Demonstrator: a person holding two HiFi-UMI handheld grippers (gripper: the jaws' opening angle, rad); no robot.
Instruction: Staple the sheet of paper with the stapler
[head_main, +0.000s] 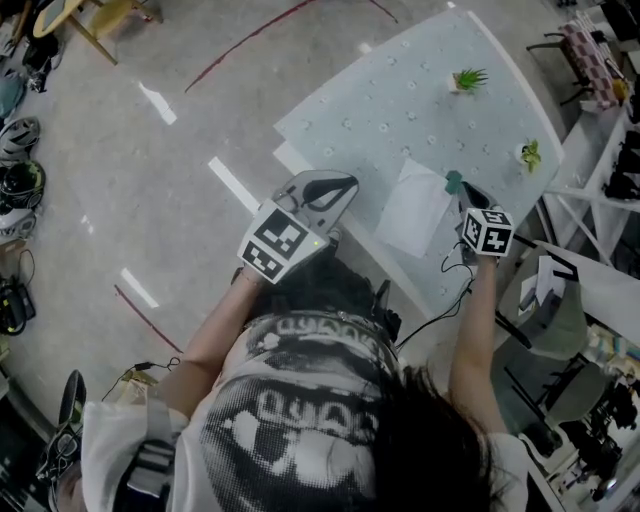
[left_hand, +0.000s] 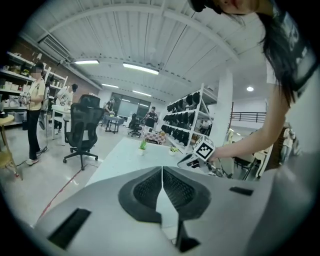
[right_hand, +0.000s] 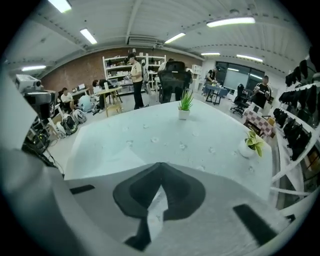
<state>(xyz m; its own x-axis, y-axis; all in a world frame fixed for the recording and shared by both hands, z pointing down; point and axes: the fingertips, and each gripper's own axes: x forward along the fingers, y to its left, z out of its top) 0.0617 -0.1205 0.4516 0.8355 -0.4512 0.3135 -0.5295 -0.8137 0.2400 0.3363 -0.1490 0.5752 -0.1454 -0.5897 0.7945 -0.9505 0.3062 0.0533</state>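
Left gripper (left_hand: 162, 172), right gripper (right_hand: 160, 170): both closed, empty. One sheet (head_main: 415, 210), two plants (head_main: 467, 79) (head_main: 530, 154), one table (head_main: 400, 100).

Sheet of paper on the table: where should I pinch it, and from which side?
The sheet of paper lies flat on the table, so only an edge offers a pinch. Likely take the corner beside the right gripper, coming low from the right; its jaws are shut now.

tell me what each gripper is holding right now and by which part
Left gripper: nothing, its jaws are shut on air. Right gripper: jaws shut beside the right edge of the sheet of paper; whether they pinch it cannot be told.
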